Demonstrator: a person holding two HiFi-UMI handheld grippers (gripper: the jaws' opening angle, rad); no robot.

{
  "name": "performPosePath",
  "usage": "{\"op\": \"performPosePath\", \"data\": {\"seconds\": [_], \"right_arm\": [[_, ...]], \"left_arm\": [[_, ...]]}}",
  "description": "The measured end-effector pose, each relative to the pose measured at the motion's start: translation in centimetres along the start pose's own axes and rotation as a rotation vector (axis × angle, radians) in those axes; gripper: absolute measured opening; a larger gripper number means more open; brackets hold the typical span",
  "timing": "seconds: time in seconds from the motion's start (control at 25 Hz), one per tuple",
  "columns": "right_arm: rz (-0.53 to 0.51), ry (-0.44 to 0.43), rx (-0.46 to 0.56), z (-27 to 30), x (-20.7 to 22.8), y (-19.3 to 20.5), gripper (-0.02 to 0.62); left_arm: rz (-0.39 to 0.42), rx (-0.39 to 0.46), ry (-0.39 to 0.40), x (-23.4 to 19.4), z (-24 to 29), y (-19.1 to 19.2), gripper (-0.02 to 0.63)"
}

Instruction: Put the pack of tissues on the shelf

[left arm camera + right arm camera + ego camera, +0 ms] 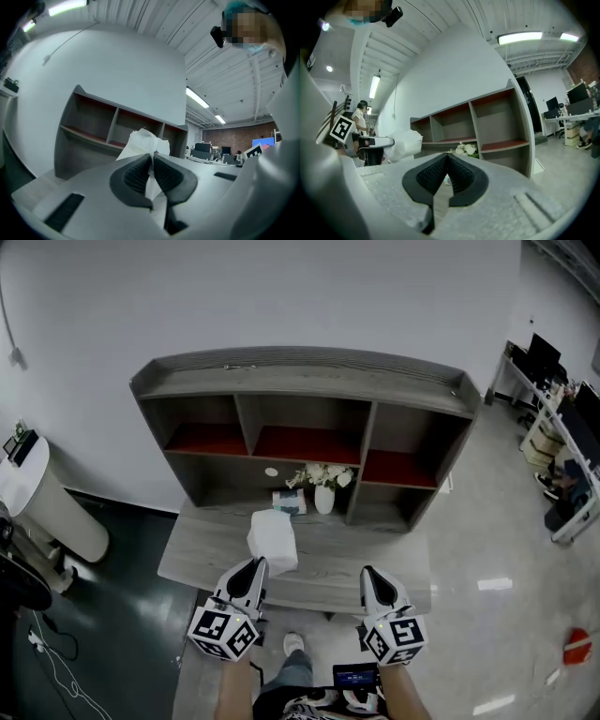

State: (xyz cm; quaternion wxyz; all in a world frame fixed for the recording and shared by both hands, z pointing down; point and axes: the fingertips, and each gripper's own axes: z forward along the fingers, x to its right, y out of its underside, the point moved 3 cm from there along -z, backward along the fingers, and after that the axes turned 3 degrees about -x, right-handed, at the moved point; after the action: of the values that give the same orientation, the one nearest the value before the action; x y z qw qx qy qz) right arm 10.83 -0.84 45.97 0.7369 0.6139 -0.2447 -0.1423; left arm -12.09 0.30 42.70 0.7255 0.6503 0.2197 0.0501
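Note:
The white pack of tissues [273, 539] hangs above the grey table [347, 563], held by my left gripper [260, 565], whose jaws are shut on its wrapper. In the left gripper view the pack [143, 143] sticks up past the closed left gripper [152, 159]. My right gripper [369, 576] hovers at the table's front edge, jaws shut with nothing between them; the right gripper view shows this right gripper [446, 161] closed and the pack [405, 144] off to its left. The grey shelf unit [305, 427] with red-floored compartments stands at the back of the table.
A white vase of white flowers [324, 486] and a small blue-and-white packet [289, 502] stand on the table in front of the shelf's lower openings. A white cylindrical unit [42, 498] stands at the left. Desks and monitors [558, 418] are at the far right.

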Motion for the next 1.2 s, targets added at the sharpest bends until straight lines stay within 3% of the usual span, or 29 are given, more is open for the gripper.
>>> {"op": "performPosePath", "data": {"seconds": [0.2, 0.4, 0.64, 1.2], "right_arm": [[-0.045, 0.055, -0.007, 9.1, 0.0, -2.2, 0.003], [-0.046, 0.098, -0.033, 13.7, 0.6, -2.4, 0.003], [-0.048, 0.125, -0.039, 15.7, 1.0, -2.6, 0.003], [-0.045, 0.164, 0.005, 16.7, 3.4, -3.7, 0.002]], "left_arm": [[-0.001, -0.017, 0.059, -6.5, 7.1, -3.1, 0.014], [-0.029, -0.033, 0.109, -9.6, 10.8, -3.9, 0.014], [-0.039, -0.047, 0.142, -11.0, 13.2, -4.1, 0.014], [-0.019, -0.052, 0.212, -9.9, 16.6, -5.0, 0.014]]}}
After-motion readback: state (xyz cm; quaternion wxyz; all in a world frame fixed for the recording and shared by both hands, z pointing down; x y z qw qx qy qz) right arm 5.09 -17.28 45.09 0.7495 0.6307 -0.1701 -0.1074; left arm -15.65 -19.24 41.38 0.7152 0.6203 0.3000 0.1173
